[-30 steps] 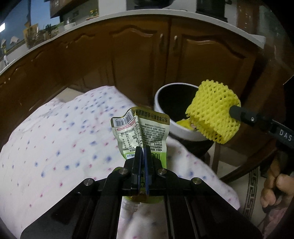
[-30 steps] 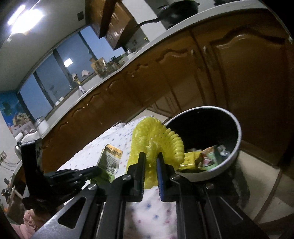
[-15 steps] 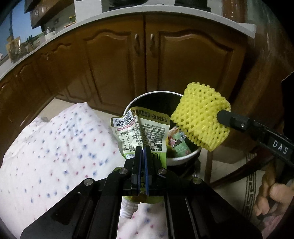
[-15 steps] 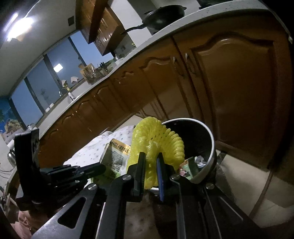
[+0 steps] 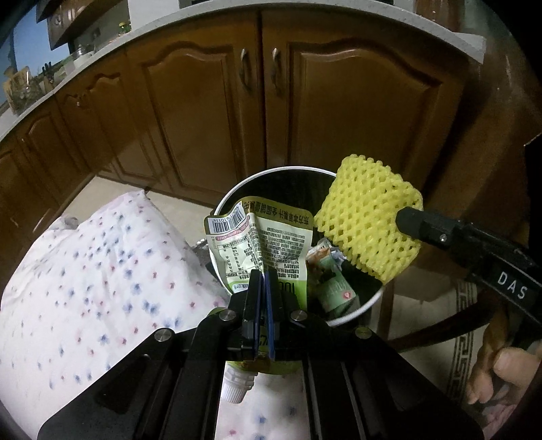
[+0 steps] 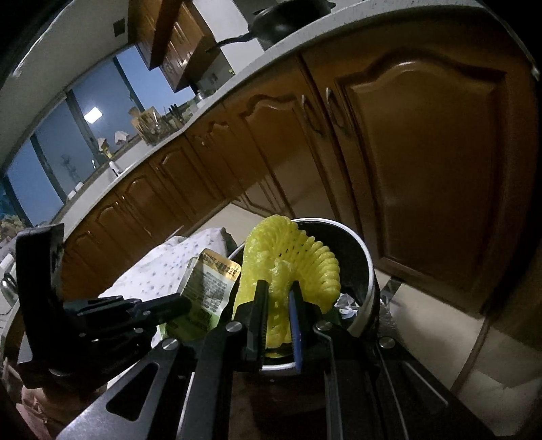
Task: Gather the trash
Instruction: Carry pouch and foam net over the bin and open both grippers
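Left gripper (image 5: pixel 262 281) clenched flat on a crumpled drink pouch (image 5: pixel 261 243); jaws closed tight against the pouch's lower half. Pouch stands upright in the grip, barcode at top left, white spout (image 5: pixel 235 386) hanging below the jaws. It sits over the near rim of the trash bin (image 5: pixel 237 189).

Right gripper (image 6: pixel 277 304) clamped on a yellow foam fruit net (image 6: pixel 291 260); net bunched between the two fingers and fanned out above them. In the left wrist view the net (image 5: pixel 367 220) hangs over the right side of the bin's opening, held from the right by the black gripper arm.

Largest to smallest around them:
- Brown wooden cabinet doors (image 5: pixel 355 111) fill the background, grey countertop (image 5: pixel 338 20) above.
- Table under a white cloth with small blue and pink flowers (image 5: pixel 84 270), lower left, just beside the bin.
- Bin: round, white rim, dark inside, standing off the table's corner.
- Inside the bin: a green wrapper (image 5: pixel 333 291) and other scraps, too small to name.
- A person's hand (image 5: pixel 498 375) at the lower right edge, on the right gripper's handle.
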Demonstrator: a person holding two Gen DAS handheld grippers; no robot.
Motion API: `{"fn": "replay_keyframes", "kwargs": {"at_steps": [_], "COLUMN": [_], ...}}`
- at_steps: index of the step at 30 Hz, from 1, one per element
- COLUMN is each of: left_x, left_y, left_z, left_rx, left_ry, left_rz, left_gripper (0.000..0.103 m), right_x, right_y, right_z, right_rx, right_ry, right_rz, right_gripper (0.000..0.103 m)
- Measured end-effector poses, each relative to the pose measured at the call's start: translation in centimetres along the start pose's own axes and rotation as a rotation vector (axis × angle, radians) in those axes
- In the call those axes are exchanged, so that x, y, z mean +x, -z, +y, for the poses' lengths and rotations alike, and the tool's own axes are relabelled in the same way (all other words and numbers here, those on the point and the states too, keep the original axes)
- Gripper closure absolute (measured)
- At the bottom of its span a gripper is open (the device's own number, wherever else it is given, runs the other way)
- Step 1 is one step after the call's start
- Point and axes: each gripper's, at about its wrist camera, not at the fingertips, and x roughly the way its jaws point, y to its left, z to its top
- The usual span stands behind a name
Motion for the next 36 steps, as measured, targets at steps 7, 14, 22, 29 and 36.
{"fn": "replay_keyframes", "kwargs": {"at_steps": [7,14,22,29,36], "left_x": [1.5,3.1,4.4,5.5,6.4], "left_y": [-0.8,-1.4,-2.0,-2.3,-2.2], "left_z": [-0.2,-0.4,-0.7,-1.1,-1.1], "left_rx": [0.000,-0.004,0.004,0.018,0.013], "left_ry": [0.011,0.022,0.026,0.019,0.016], "left_rz": [0.029,0.062,0.088,0.108,0.125], "left_gripper": [0.101,0.101,0.101,0.101,0.101], "right_x": [1.4,2.7,3.9,4.6,5.1], "right_y": [-0.3,-0.4,-0.8,-0.8,-0.8], "right_z": [-0.7,-1.3,-1.7,-2.0,-2.2], "right_rx": [-0.009,-0.011,-0.012,-0.006,-0.011], "right_ry": [0.017,0.039,0.057,0.061,0.067], "right_rz": [0.035,0.073,0.099,0.113,0.121], "right_gripper": [0.091,0.091,0.091,0.091,0.091]}}
